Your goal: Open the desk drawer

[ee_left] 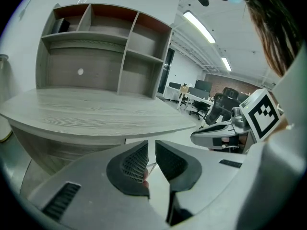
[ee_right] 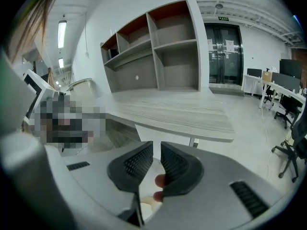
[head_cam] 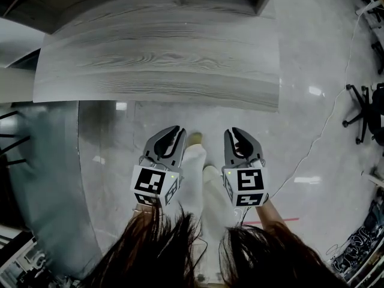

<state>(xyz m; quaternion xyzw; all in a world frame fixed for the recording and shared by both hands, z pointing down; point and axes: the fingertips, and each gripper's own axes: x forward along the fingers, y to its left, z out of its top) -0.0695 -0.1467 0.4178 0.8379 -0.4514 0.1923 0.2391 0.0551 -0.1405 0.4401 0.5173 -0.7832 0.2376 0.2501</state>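
Observation:
The grey wood-grain desk top [head_cam: 162,59] fills the upper head view, and its front edge lies just ahead of both grippers. No drawer front shows plainly in any view; under the top [ee_left: 91,109] I make out only a pale panel and a wood side. My left gripper [head_cam: 178,131] and right gripper [head_cam: 231,134] hang side by side over the floor, short of the desk edge. The left gripper's [ee_left: 151,145] jaws stand almost together with nothing between them. So do the right gripper's [ee_right: 157,145], which point at the desk [ee_right: 177,109].
An open shelf unit [ee_left: 105,47] stands on the desk's back. A curved grey partition [head_cam: 48,179] runs down the left. Office chairs [head_cam: 369,110] and a floor cable [head_cam: 324,125] are at the right. The person's white trouser legs [head_cam: 198,173] stand between the grippers.

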